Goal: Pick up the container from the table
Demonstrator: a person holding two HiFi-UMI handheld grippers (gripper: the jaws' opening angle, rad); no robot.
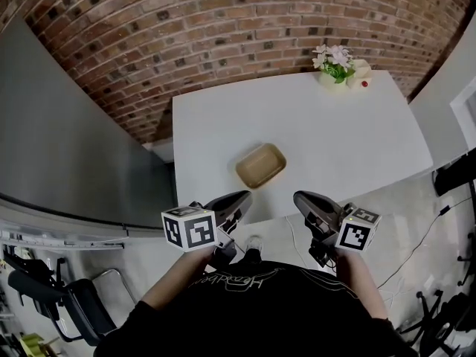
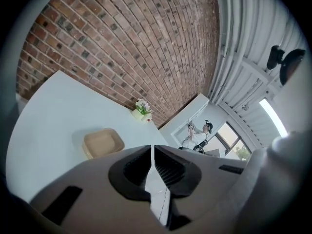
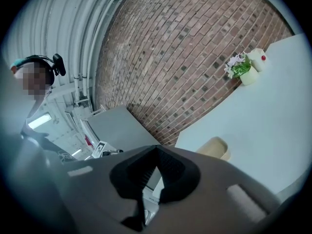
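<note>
A shallow tan container [image 1: 260, 165] lies near the front edge of the white table [image 1: 357, 140], empty and upright. My left gripper [image 1: 240, 196] hovers just short of the table's front edge, below and left of the container, shut with nothing in it. At the same height on the other side is my right gripper [image 1: 300, 197], also shut and empty. In the left gripper view the container [image 2: 102, 143] lies ahead and left of the closed jaws [image 2: 153, 148]. The right gripper view shows the container [image 3: 216, 147] to the right of its closed jaws [image 3: 156, 151].
A pot of pink flowers [image 1: 333, 67] and a small white object with a red dot [image 1: 362, 73] stand at the table's far right corner. A grey panel [image 1: 74, 147] runs along the left, a brick wall [image 1: 223, 28] behind. A chair [image 1: 52, 292] stands at lower left.
</note>
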